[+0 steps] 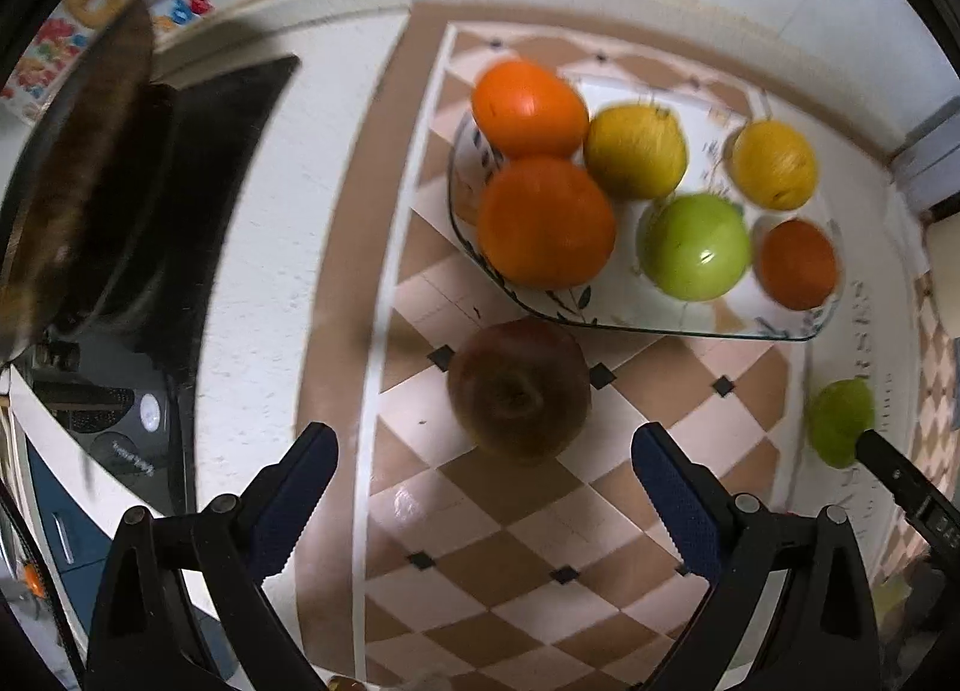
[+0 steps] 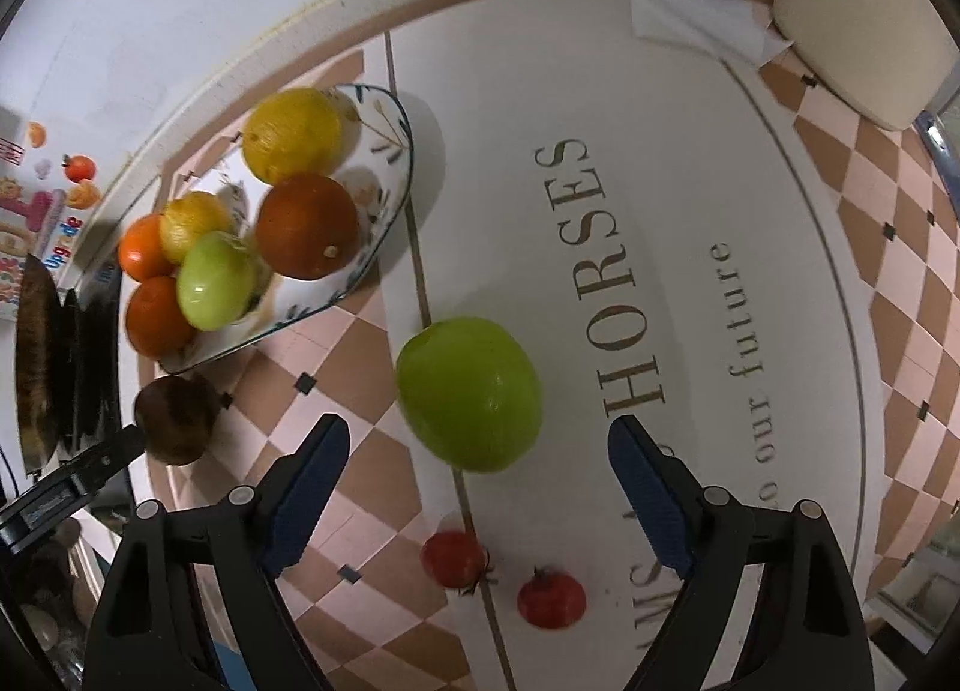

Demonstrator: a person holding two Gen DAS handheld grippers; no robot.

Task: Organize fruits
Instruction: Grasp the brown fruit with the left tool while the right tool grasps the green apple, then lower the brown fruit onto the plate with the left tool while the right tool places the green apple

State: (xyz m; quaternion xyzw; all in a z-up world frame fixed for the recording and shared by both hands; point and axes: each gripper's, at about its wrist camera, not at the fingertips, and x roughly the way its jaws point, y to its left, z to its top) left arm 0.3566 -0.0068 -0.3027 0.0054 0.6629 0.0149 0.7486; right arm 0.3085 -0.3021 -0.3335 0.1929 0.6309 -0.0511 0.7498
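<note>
Right now, as it looks from beside the counter:

Left gripper (image 1: 483, 466): points down at the counter, jaws spread wide, nothing gripped.
Red apple (image 1: 519, 389): lies on the checkered cloth just ahead of the left gripper's fingertips, in line with the gap between them but not yet inside it; neither pad touches it. Its dark hollow faces up.
Right gripper (image 2: 477, 454): also tilted steeply down, jaws released and wide apart.
Loose green apple (image 2: 469, 394): sits on the cloth at the seam between the checkered part and the white lettered part, just ahead of the right gripper's fingertips and centred on the gap; clear space shows on both sides, so it is not grasped.
Glass plate (image 1: 690, 328): rests on the counter just beyond the red apple, its near rim close to that apple; it has a leaf pattern along the edge.
On the plate: two oranges (image 1: 543, 220) at the left, one behind the other, two yellow fruits (image 1: 636, 150) toward the back, a green apple (image 1: 696, 247) at the front and a darker orange fruit (image 1: 798, 265) at the right end.
Two small red fruits (image 2: 551, 598): lie on the cloth underneath the right gripper, nearer than the loose green apple; blurred, with dark stems.
Counter (image 2: 690, 162): covered by a cloth with tan and pink diamonds and a white patch with printed words.
Dark pan (image 1: 78, 175): stands on a black stove top at the left, well apart from the fruit.
Grippers to each other: the tip of each shows at the edge of the other's view, side by side above the cloth.
</note>
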